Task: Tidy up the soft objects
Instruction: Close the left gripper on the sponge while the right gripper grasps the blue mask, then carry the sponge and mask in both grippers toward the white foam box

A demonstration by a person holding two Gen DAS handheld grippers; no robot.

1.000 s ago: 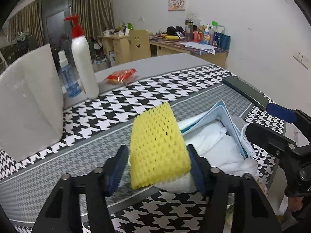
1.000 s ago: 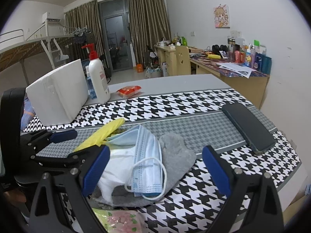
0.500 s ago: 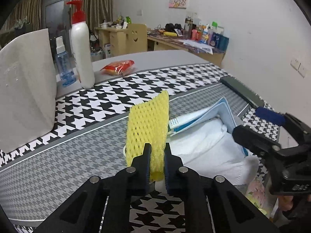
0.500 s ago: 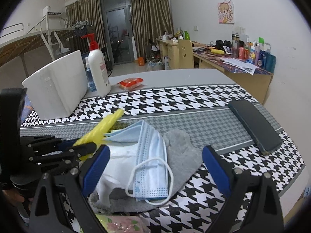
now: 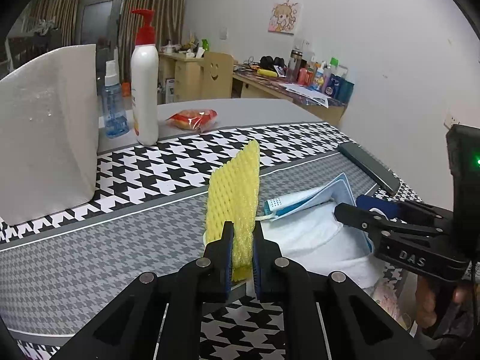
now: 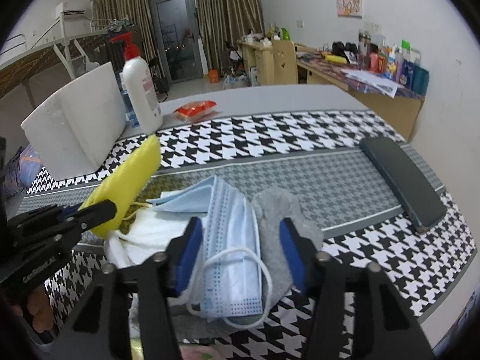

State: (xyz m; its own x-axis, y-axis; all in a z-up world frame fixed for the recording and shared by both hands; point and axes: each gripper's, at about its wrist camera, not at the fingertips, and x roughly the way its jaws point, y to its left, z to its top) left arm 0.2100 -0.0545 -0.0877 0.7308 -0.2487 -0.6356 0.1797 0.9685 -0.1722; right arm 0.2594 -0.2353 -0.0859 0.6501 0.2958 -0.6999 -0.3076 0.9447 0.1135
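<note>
My left gripper is shut on the lower end of a yellow foam net, which stands upright above the table. The right wrist view shows the same net slanting up from that gripper. Beside it lies a pile: a blue face mask on a white cloth and a grey cloth. My right gripper hangs low over the pile. Its jaws are closing with the mask between them, and the right pad still stands clear of the mask. The left wrist view shows the mask folded on the white cloth.
A white foam box stands at the left, with a blue spray bottle and a white pump bottle behind it. A red snack packet lies further back. A dark phone rests near the table's right edge.
The left jaws closed on the yellow foam net and squeezed its lower end flat. The right jaws narrowed from wide open around the face mask and came closer to the pile.
</note>
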